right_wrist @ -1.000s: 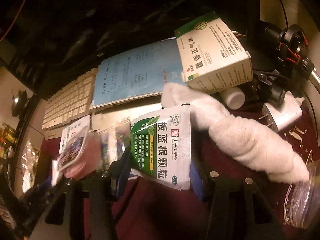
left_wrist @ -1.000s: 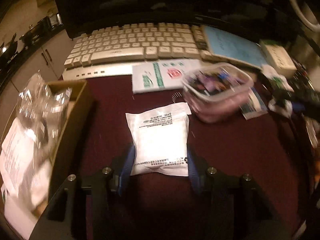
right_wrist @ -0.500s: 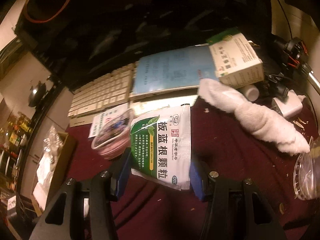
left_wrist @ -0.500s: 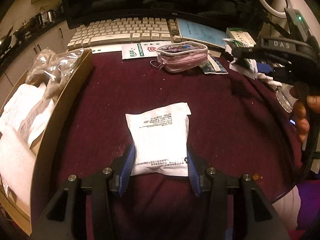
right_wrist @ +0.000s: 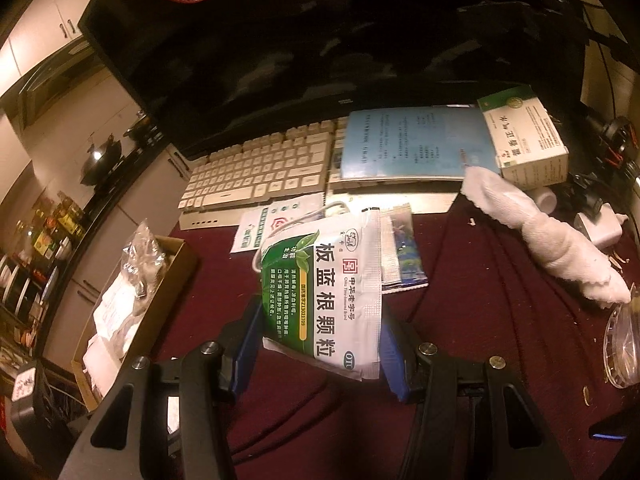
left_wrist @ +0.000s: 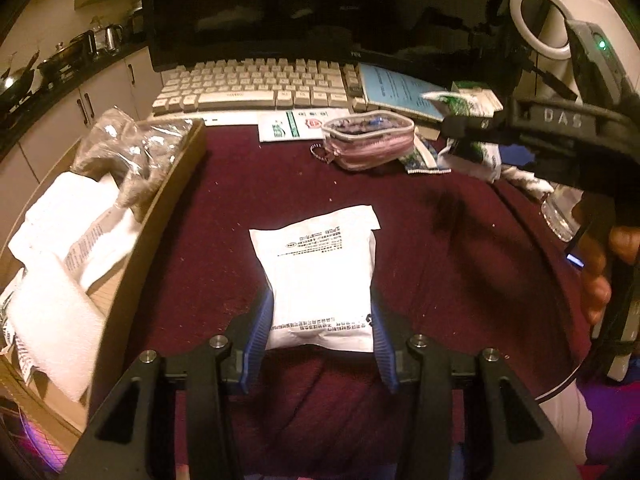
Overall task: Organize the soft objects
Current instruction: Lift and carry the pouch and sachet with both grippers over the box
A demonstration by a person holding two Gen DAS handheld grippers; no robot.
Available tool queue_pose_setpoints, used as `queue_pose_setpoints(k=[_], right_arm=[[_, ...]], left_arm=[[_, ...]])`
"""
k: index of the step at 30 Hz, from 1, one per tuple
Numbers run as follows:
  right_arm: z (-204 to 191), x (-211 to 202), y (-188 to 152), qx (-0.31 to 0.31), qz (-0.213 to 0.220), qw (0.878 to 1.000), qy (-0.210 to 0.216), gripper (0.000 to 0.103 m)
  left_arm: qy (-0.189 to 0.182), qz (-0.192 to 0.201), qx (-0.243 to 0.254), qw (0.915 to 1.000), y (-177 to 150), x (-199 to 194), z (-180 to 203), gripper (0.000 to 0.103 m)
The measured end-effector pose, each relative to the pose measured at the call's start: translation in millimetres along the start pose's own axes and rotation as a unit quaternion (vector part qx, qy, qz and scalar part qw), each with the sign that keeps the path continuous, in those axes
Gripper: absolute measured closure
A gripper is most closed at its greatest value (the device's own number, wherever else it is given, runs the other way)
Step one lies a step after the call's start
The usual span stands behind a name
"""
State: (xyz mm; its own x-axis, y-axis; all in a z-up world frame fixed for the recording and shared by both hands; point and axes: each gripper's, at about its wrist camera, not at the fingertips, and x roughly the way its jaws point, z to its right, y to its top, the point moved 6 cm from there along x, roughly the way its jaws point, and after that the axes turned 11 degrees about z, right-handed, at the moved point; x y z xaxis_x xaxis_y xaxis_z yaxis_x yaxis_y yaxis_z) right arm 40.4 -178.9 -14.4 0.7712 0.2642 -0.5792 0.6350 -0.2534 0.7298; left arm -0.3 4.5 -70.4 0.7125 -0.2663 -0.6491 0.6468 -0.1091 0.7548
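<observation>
Two blue-padded grippers, left gripper (left_wrist: 320, 332) closing on puffy white pouch (left_wrist: 320, 276), right gripper (right_wrist: 320, 344) pinching glossy green sachet (right_wrist: 326, 292)

The brown cardboard box (left_wrist: 168, 216) runs off the left edge; the green-and-white granule sachet (right_wrist: 324, 296) hides most of the pink zip pouch behind it.

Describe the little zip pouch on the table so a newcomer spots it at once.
Start at the white keyboard under the dark monitor. Just in front of its right end, on the maroon cloth, lies the pouch: clear top, pink sides, keyring on its left, unlike the flat sachets around it.
</observation>
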Motion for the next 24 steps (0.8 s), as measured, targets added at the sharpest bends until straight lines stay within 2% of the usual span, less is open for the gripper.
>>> queue_pose_setpoints(k=[11,24], right_arm=[[-24.7,7.1,-9.0,-0.019,-0.012,1.0,0.022,0.046],[-55.2,16.0,-18.8,-0.041,-0.025,0.998,0.048,0.046]], left_arm=[[0.013,0.028,-0.008,0.9995,15.0,-22.6,-15.3,0.058],[0.043,0.048,-0.04,0.9971,23.4,-44.0,-53.4,0.058]])
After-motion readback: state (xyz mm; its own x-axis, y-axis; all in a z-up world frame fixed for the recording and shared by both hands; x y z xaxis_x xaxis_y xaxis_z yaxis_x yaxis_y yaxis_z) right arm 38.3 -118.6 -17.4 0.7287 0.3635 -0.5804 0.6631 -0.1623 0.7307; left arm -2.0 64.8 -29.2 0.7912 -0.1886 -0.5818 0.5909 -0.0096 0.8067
